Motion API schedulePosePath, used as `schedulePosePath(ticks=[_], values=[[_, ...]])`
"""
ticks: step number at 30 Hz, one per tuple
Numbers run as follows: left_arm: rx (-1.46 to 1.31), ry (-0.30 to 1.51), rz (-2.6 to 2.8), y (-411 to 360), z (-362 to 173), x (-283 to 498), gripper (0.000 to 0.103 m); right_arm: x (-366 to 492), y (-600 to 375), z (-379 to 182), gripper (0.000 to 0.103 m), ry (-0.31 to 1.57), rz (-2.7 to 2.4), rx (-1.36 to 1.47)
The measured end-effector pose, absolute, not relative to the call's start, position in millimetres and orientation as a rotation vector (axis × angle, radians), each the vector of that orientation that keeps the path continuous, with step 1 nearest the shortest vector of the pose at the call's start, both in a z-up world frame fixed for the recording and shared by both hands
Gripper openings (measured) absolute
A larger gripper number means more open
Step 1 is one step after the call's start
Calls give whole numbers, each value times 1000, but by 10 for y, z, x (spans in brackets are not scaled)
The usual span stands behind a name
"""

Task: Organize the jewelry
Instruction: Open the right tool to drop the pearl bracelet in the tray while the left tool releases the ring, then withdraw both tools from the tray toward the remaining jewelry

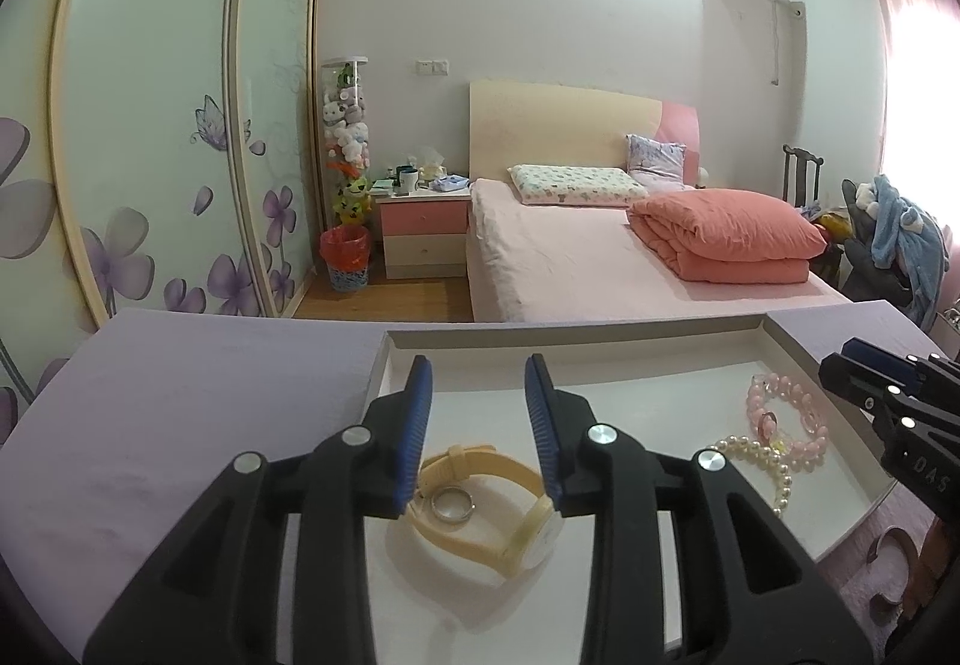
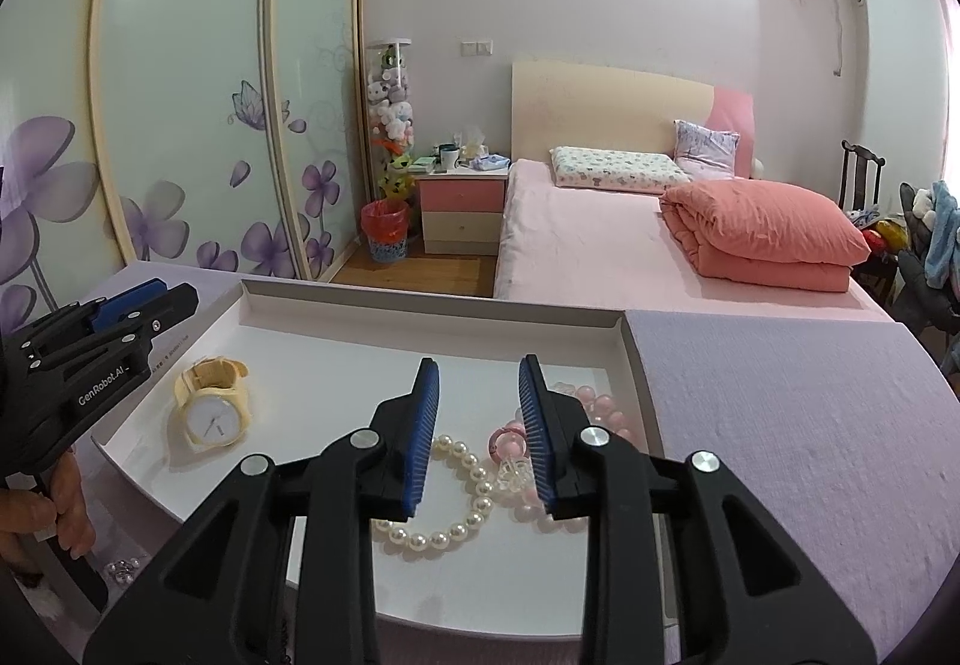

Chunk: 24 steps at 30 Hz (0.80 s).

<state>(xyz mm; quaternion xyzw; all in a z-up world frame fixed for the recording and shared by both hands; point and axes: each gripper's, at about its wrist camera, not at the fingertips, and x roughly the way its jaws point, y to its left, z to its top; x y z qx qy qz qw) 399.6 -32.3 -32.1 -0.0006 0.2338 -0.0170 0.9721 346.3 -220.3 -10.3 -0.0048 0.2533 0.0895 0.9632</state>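
A purple-covered table carries a shallow white tray, and everything to be sorted already lies in it; the gathering looks done or close to it, so I'd judge the step in hand is arranging the pieces — or choosing the next one to lift.

On the tray's left side lies the yellow watch, strap looped, with a silver ring resting on the floor inside the loop; on the right side, well apart from the watch, the pink bracelet and the pearl strand lie touching, a small pink ring among them.

The left gripper hangs above the watch, jaws spread wide and empty, the ring between them in its view; the right gripper hovers over the pearls the same way — parted, holding nothing.

Whichever goes next must drop straight down and close narrow; the silver ring lies flat and looks hard to pinch, and the pearls will likely drag the bracelet along unless taken at a free end.

A few loose beads sit outside the tray near the holder's hand.
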Motion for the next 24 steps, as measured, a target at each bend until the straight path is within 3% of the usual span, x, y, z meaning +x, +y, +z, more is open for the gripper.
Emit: schedulePosePath(ticks=[14, 24], values=[[-5, 457, 11, -99, -199, 3711, 35, 3208, -2307, -6, 29, 498, 169, 9], [-3, 435, 32, 129, -128, 3036, 42, 2656, -2456, -33, 29, 525, 157, 27]])
